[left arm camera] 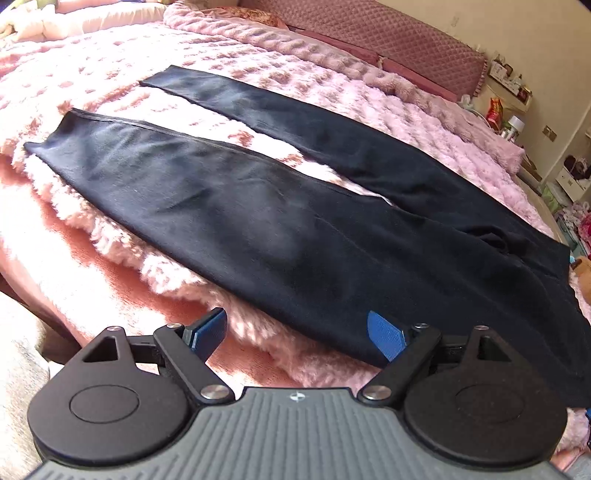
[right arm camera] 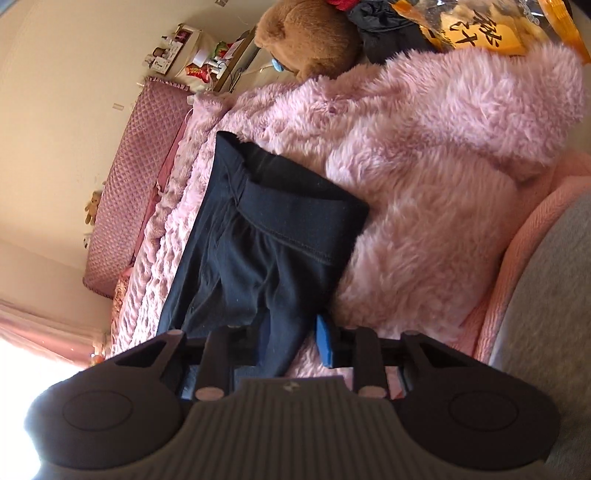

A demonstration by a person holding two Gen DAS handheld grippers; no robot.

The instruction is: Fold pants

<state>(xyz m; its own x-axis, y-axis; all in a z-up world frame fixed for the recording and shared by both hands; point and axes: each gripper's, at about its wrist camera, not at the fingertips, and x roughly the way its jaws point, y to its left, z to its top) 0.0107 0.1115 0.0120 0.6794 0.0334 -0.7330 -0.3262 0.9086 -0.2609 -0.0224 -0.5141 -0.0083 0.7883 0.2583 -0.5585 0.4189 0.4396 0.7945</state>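
Observation:
Black pants (left arm camera: 280, 221) lie spread flat on a fluffy pink blanket (left arm camera: 110, 85), the two legs apart and running away to the upper left. My left gripper (left arm camera: 297, 334) is open and empty, low over the blanket at the near edge of the closer leg, its right pad (left arm camera: 384, 334) over the fabric edge. In the right wrist view the waistband end of the pants (right arm camera: 295, 218) lies ahead. My right gripper (right arm camera: 291, 345) is open, with a fold of the black fabric between its jaws; only its right pad (right arm camera: 325, 345) shows clearly.
A quilted mauve headboard (left arm camera: 406, 37) runs along the far side of the bed. A cluttered shelf (left arm camera: 509, 107) stands beyond it. A brown teddy bear (right arm camera: 310, 37) and a printed bag (right arm camera: 476, 29) sit past the blanket. The pink bed edge (right arm camera: 517, 258) curves at right.

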